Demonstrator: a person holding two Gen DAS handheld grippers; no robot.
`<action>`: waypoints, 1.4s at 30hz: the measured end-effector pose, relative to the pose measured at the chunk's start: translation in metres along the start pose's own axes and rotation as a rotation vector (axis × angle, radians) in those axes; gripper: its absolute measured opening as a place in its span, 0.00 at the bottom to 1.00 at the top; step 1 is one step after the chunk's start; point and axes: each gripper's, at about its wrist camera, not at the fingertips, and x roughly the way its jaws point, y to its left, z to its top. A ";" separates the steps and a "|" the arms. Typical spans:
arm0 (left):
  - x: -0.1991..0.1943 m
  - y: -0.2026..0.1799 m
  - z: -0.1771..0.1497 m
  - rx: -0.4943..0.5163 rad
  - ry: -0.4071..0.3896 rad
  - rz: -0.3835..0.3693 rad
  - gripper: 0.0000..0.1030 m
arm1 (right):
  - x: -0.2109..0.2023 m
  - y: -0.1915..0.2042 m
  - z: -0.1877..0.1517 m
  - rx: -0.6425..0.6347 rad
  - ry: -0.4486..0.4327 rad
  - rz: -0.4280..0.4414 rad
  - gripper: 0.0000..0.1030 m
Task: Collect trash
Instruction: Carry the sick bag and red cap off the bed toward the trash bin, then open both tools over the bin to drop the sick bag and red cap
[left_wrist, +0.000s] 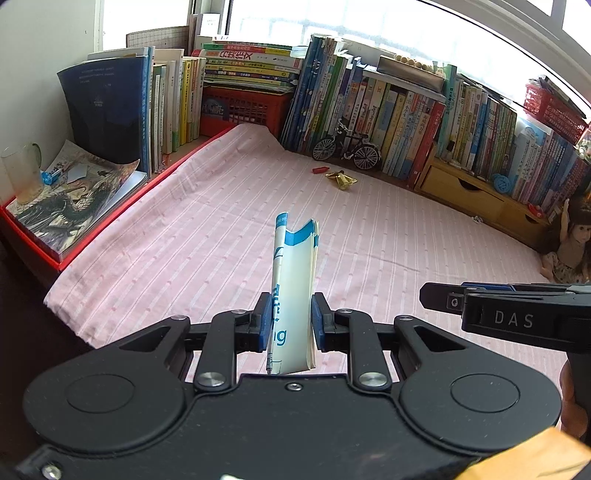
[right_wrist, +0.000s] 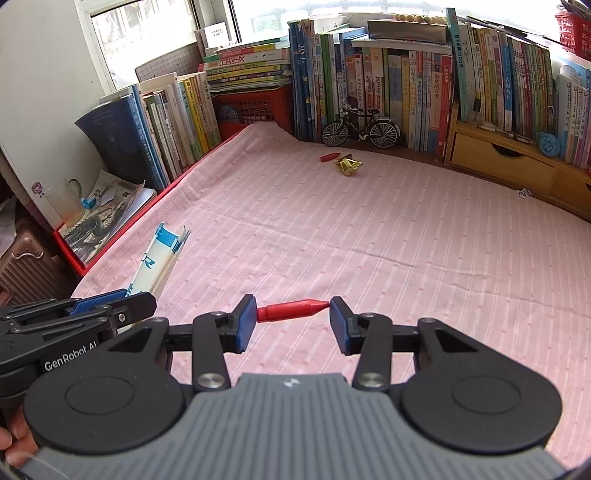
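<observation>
My left gripper (left_wrist: 289, 320) is shut on a white and blue paper wrapper (left_wrist: 293, 288) that stands upright between its blue pads. The same wrapper (right_wrist: 159, 258) sticks up at the left in the right wrist view. My right gripper (right_wrist: 292, 320) is shut on a red crayon-shaped piece (right_wrist: 291, 310), held end to end across the pads. Far back on the pink striped cloth (right_wrist: 369, 229) lie a second red piece (right_wrist: 330, 156) and a crumpled gold wrapper (right_wrist: 349, 165), also visible as the red piece (left_wrist: 320, 170) and gold wrapper (left_wrist: 341, 180) in the left wrist view.
Rows of books (right_wrist: 406, 85) line the back and left sides. A model bicycle (right_wrist: 360, 127), a red crate (right_wrist: 251, 105) and a wooden drawer box (right_wrist: 509, 162) stand at the back. A glass mug (left_wrist: 22, 171) sits on magazines at left, a doll (left_wrist: 570, 240) at right.
</observation>
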 end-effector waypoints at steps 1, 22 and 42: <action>-0.005 0.004 -0.005 0.000 0.003 0.002 0.20 | -0.002 0.003 -0.004 0.004 0.003 0.005 0.47; -0.053 0.071 -0.139 -0.065 0.170 0.054 0.21 | -0.005 0.069 -0.110 -0.034 0.177 0.104 0.47; 0.024 0.072 -0.252 -0.167 0.431 0.097 0.22 | 0.057 0.062 -0.208 -0.034 0.404 0.115 0.47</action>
